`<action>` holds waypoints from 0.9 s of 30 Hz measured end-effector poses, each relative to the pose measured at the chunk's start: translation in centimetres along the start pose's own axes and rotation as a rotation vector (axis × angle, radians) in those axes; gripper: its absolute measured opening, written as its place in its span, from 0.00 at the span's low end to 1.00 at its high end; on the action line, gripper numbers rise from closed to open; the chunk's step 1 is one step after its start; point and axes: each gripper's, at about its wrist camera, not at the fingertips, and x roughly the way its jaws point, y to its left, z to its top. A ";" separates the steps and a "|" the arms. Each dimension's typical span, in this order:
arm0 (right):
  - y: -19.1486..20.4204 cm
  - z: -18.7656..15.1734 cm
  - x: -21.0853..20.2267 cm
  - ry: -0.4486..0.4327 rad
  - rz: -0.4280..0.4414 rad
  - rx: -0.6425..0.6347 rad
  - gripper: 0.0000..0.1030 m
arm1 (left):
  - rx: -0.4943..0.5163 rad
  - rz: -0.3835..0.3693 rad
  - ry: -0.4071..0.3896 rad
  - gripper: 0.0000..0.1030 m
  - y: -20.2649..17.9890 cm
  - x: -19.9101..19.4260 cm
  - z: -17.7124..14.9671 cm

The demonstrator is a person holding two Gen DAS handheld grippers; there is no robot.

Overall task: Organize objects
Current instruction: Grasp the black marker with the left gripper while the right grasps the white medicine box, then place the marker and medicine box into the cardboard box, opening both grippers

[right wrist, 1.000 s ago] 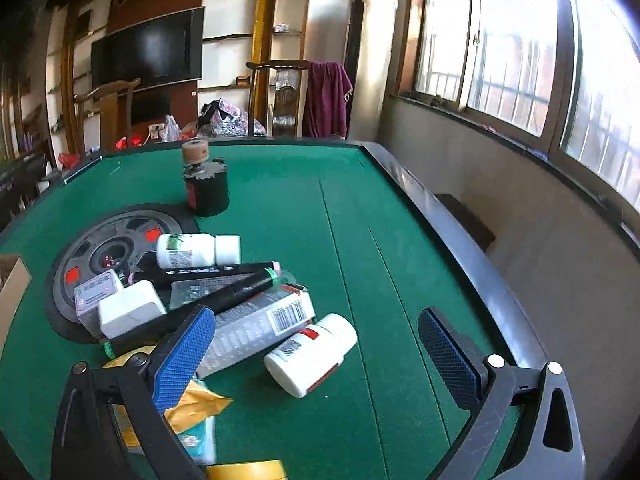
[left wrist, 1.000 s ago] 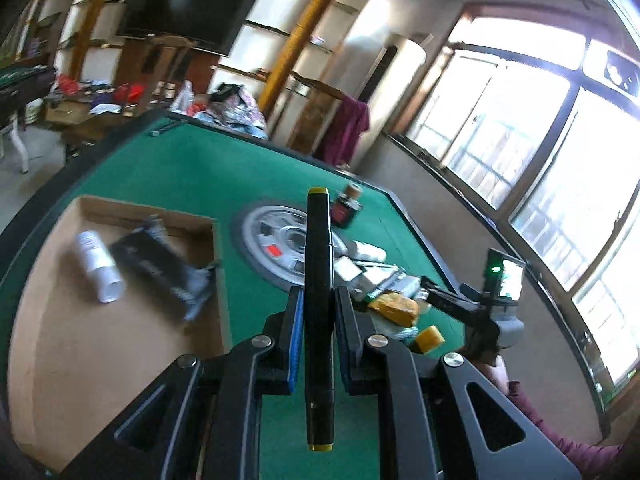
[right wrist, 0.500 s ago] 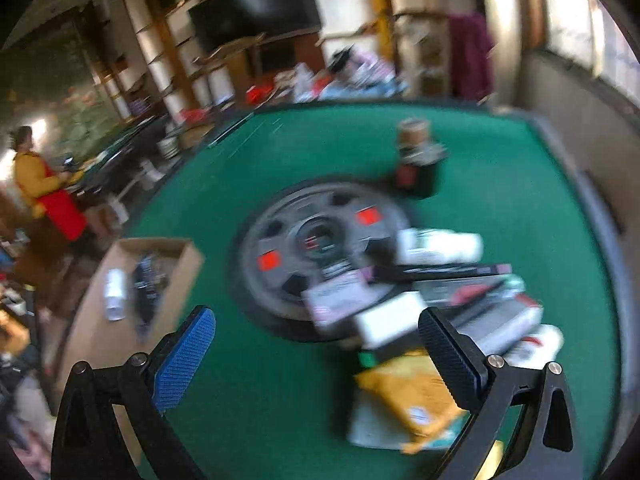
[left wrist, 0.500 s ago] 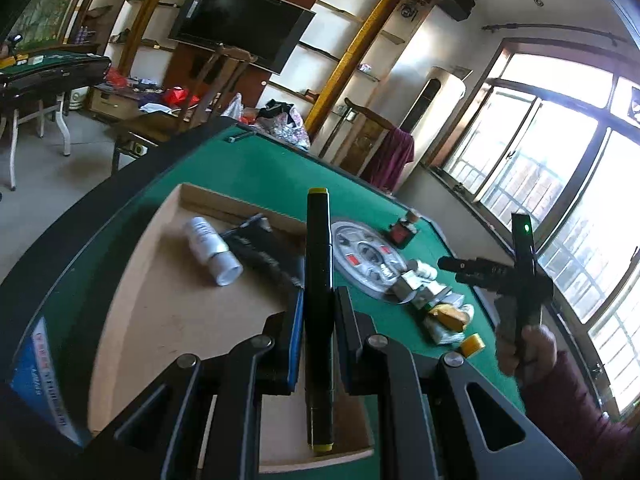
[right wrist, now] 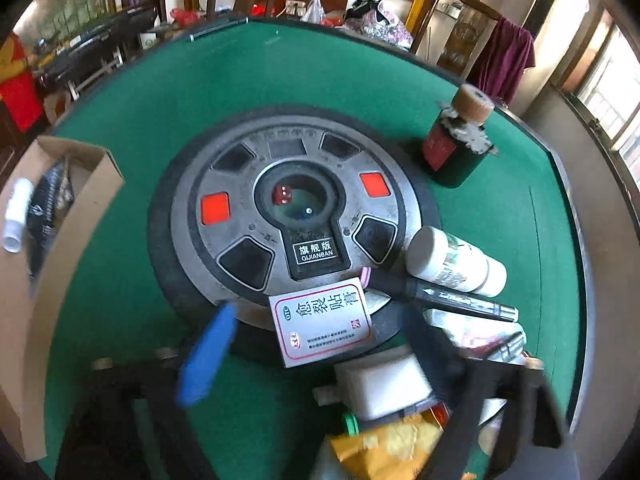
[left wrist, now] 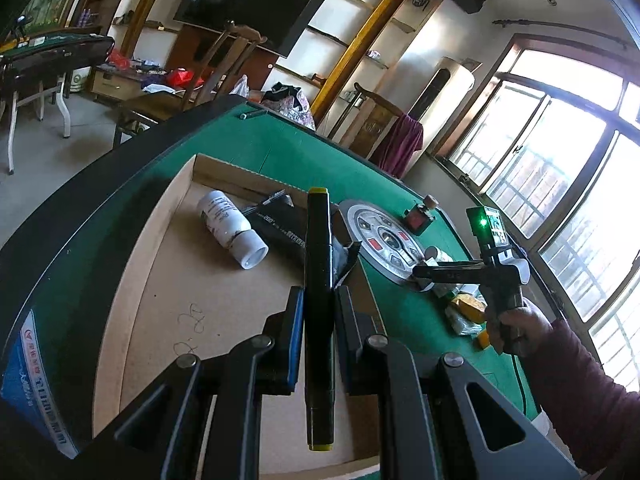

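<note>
Pen going into the box
Left view: left tongs point(left wrist: 318, 322) squeeze a black pen point(left wrist: 319, 280) over the box point(left wrist: 160, 300); a white bottle point(left wrist: 232, 228) lies inside. Right view: right tongs point(right wrist: 320, 364) gape empty above the pile point(right wrist: 384, 356) left on the desk point(right wrist: 160, 92)

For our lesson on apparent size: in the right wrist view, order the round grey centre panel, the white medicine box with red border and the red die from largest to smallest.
1. Round grey centre panel
2. White medicine box, though it lies nearer the camera
3. Red die
</note>
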 end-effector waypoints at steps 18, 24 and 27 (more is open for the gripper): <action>7.8 -0.2 -9.6 -0.186 0.422 0.021 0.50 | 0.052 0.170 0.057 0.14 0.7 -0.7 2.6; 16.1 -0.3 -7.9 -0.120 0.507 -0.086 0.50 | 0.003 0.250 0.175 0.14 3.6 3.4 4.0; 19.2 -0.5 -6.2 -0.083 0.510 -0.127 0.50 | 0.019 0.305 0.234 0.14 4.3 5.6 4.7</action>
